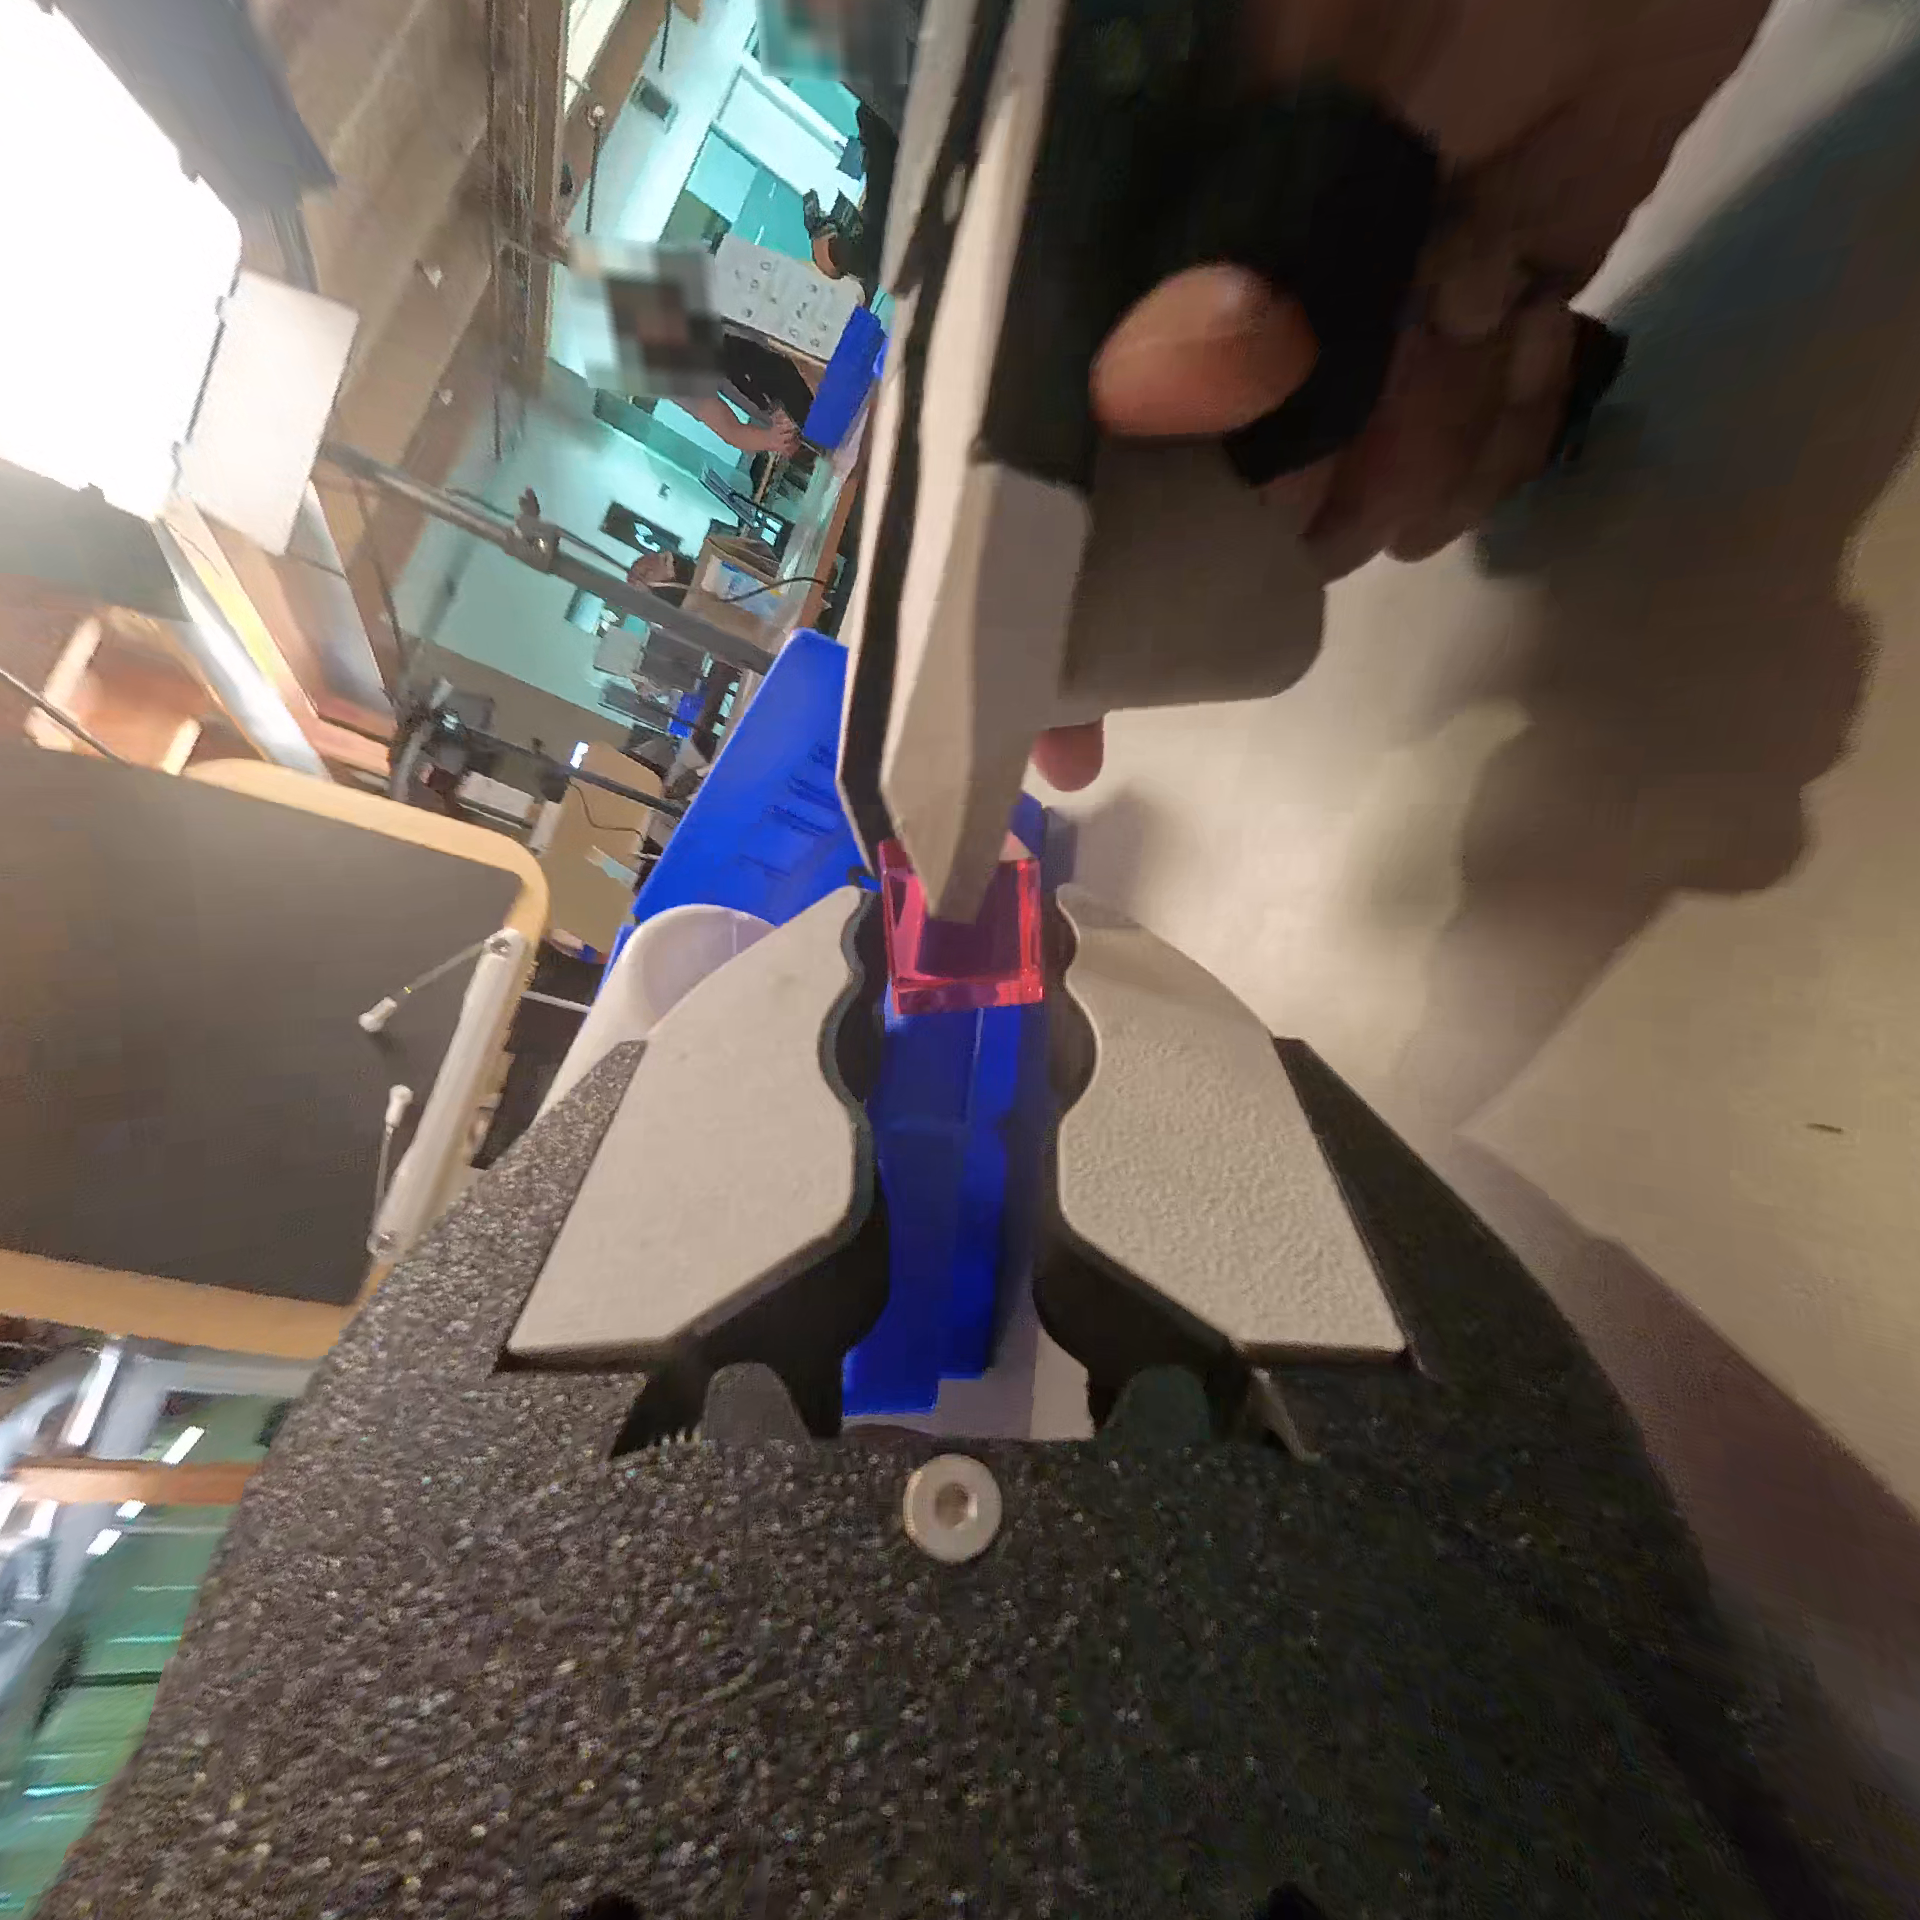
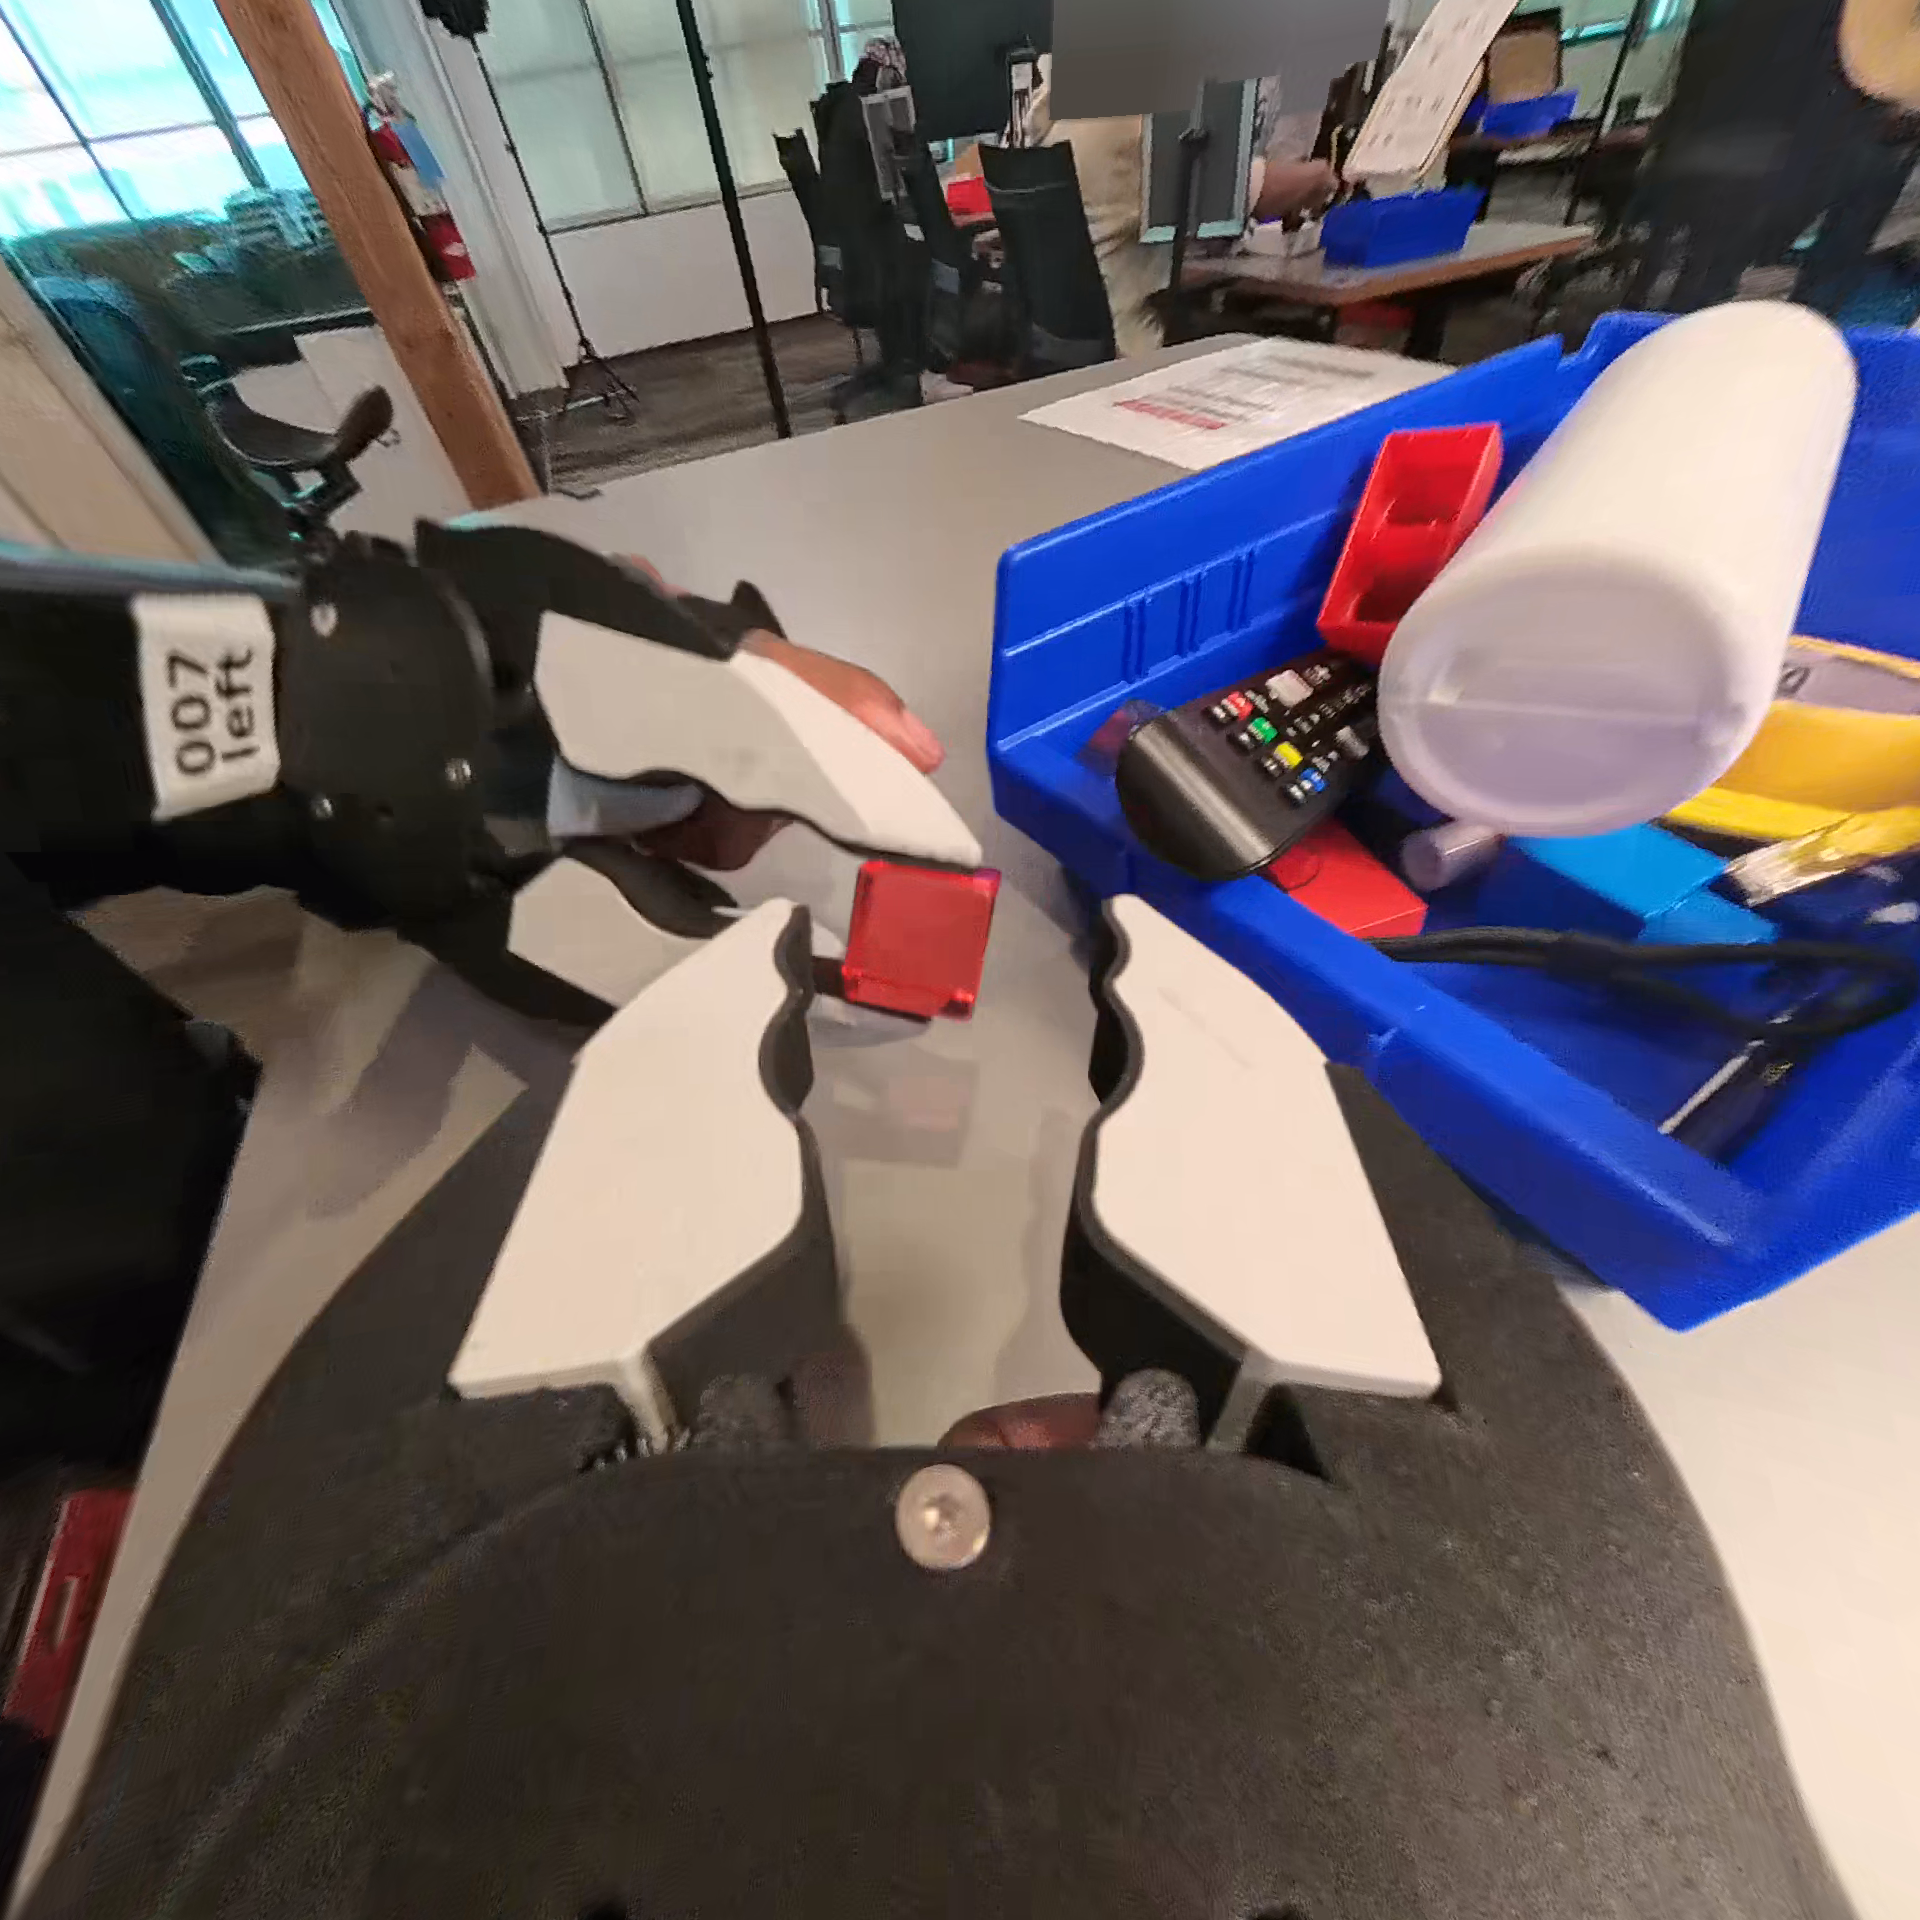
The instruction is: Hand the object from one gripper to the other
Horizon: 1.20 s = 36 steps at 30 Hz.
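left tool (image 2: 914, 935) clamps red cube (image 2: 916, 940) (translucent) | right tool (image 2: 945, 971) spread

A smooth pale grey table (image 2: 914, 520) is carrying a blue plastic storage bin (image 2: 1195, 613) along its right side in the right wrist view. A white printed paper sheet with red markings (image 2: 1236, 400) is lying flat near the table's far edge, just behind the bin. Soft reflections are showing on the bare glossy tabletop nearer the camera.
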Each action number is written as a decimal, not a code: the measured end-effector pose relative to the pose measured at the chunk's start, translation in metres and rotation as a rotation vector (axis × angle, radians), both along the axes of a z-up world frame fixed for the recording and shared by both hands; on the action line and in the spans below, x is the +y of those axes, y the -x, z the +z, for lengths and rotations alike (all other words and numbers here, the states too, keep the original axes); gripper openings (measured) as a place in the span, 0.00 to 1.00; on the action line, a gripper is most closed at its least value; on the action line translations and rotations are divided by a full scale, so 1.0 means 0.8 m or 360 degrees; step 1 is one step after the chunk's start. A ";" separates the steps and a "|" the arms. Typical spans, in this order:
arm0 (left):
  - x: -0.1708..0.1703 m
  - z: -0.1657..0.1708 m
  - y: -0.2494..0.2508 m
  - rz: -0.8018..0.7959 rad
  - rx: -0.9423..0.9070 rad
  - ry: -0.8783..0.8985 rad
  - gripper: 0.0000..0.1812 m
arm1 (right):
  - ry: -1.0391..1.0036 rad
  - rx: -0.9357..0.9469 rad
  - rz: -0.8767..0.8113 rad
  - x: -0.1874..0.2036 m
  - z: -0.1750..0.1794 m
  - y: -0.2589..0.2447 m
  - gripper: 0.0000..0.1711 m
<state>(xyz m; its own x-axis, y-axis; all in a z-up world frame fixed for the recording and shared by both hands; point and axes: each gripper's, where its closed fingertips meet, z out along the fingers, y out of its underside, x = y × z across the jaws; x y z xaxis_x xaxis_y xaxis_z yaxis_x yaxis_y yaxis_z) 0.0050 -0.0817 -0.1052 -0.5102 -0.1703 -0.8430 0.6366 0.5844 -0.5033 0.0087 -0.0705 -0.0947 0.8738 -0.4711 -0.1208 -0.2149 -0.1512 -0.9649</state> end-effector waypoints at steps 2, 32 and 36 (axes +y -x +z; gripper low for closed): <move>-0.002 -0.003 0.003 -0.0005 -0.0074 -0.0045 0.16 | 0.0082 -0.0013 0.0011 0.004 -0.009 0.003 0.22; 0.018 0.006 -0.026 0.0131 0.0582 0.0250 0.15 | 0.0376 -0.0500 -0.0111 -0.002 -0.007 -0.002 0.27; 0.010 0.006 -0.016 0.0120 0.0110 0.0069 0.15 | 0.0044 -0.0046 -0.0057 -0.002 -0.001 -0.004 0.31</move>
